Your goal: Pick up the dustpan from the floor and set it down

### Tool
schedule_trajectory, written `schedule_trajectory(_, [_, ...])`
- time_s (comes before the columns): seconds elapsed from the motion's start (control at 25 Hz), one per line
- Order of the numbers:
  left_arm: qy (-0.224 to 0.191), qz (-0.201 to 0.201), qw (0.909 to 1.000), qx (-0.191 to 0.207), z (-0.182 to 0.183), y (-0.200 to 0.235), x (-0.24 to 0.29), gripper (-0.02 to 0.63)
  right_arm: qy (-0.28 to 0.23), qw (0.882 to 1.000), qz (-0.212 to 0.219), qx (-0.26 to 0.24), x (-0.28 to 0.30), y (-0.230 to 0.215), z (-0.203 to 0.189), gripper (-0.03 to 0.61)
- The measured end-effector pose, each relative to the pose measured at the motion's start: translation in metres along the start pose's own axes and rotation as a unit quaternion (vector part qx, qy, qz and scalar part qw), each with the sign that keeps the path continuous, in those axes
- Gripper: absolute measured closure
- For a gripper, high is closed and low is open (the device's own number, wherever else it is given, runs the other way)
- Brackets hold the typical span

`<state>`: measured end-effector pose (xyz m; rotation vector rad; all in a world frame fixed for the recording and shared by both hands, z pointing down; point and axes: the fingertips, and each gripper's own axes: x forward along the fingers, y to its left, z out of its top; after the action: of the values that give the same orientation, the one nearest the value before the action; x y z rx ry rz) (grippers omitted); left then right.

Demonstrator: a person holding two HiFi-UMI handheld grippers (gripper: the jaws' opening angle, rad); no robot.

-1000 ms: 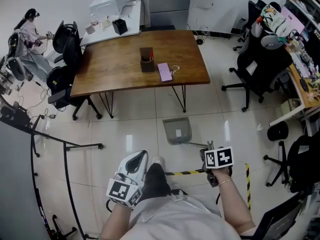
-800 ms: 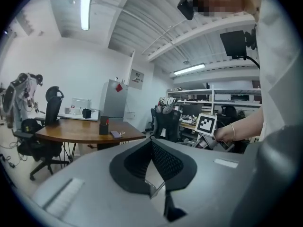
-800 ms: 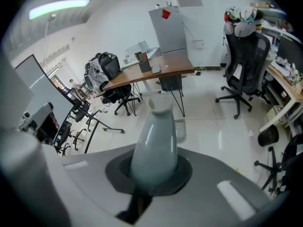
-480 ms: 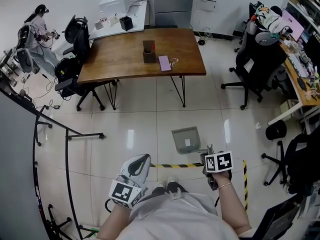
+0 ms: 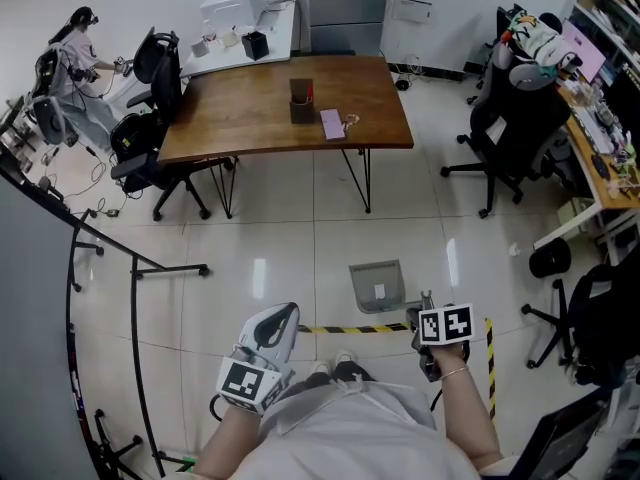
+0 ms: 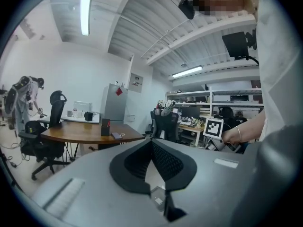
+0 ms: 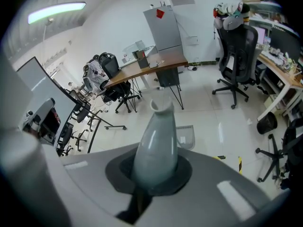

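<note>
Glossy white tile floor (image 5: pixel 270 228) fills the shot, brown wooden bench (image 5: pixel 250 108) up top. Grey plastic dustpan (image 5: pixel 378 286) is low at the floor betw. bench & person, just past the yellow-black tape strip (image 5: pixel 350 328); contact w/ tiles unclear. Long axis: handle near, flat mouth twd the bench. Right tongs (image 5: pixel 427 303) clenched on its smooth, rounded, tapering handle (image 7: pixel 156 145). Left tongs (image 5: pixel 285 313) pinched together, empty. Small white label (image 5: pixel 380 291) inside the pan.

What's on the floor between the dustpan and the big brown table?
Nothing. Only bare, shiny floor tiles lie between the dustpan and the brown table. The head view shows that stretch most clearly.
</note>
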<state>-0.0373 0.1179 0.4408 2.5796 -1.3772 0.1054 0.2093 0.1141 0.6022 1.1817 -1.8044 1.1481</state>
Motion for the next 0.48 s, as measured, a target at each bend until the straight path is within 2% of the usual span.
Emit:
schedule_trajectory(0.12, [-0.014,0.005,0.9999,-0.008,0.005,0.005,0.002,0.598,-0.003,1.0,0.004,0.0,0.001,0.004,0.005,0.578])
schedule_trajectory(0.48, [-0.02,0.032,0.9993,-0.004,0.018,0.018,0.021,0.598,-0.001,0.999,0.035,-0.004,0.018,0.007,0.03,0.578])
